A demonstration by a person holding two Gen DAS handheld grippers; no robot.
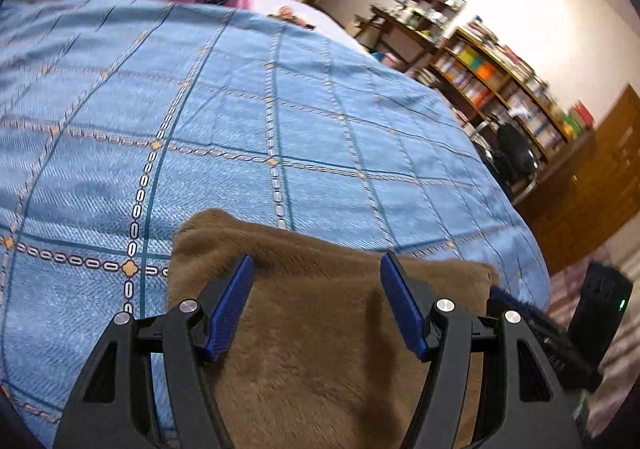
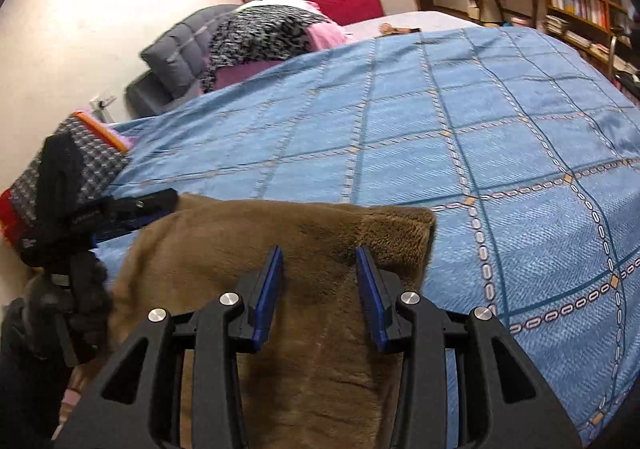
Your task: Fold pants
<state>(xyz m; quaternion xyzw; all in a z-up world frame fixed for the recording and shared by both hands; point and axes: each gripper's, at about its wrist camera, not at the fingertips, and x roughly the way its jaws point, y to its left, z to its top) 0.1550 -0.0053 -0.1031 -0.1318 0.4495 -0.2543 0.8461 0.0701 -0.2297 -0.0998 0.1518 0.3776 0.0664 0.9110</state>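
Observation:
The brown fuzzy pants (image 1: 320, 329) lie folded on the near edge of the blue checked bedspread (image 1: 240, 121). My left gripper (image 1: 316, 265) hovers over their left part, jaws wide open and empty. In the right wrist view the pants (image 2: 248, 241) lie under my right gripper (image 2: 319, 255), which is open and empty over their right part. The left gripper (image 2: 120, 213) shows in the right wrist view at the pants' left edge. The right gripper's body (image 1: 600, 313) shows at the right of the left wrist view.
The bedspread (image 2: 460, 121) covers the bed. Grey pillows (image 2: 180, 53) and a black-and-white patterned blanket (image 2: 264, 33) lie at the head. Bookshelves (image 1: 500, 89) stand along the far wall past the bed's right edge. A checked bag (image 2: 68, 169) sits left of the bed.

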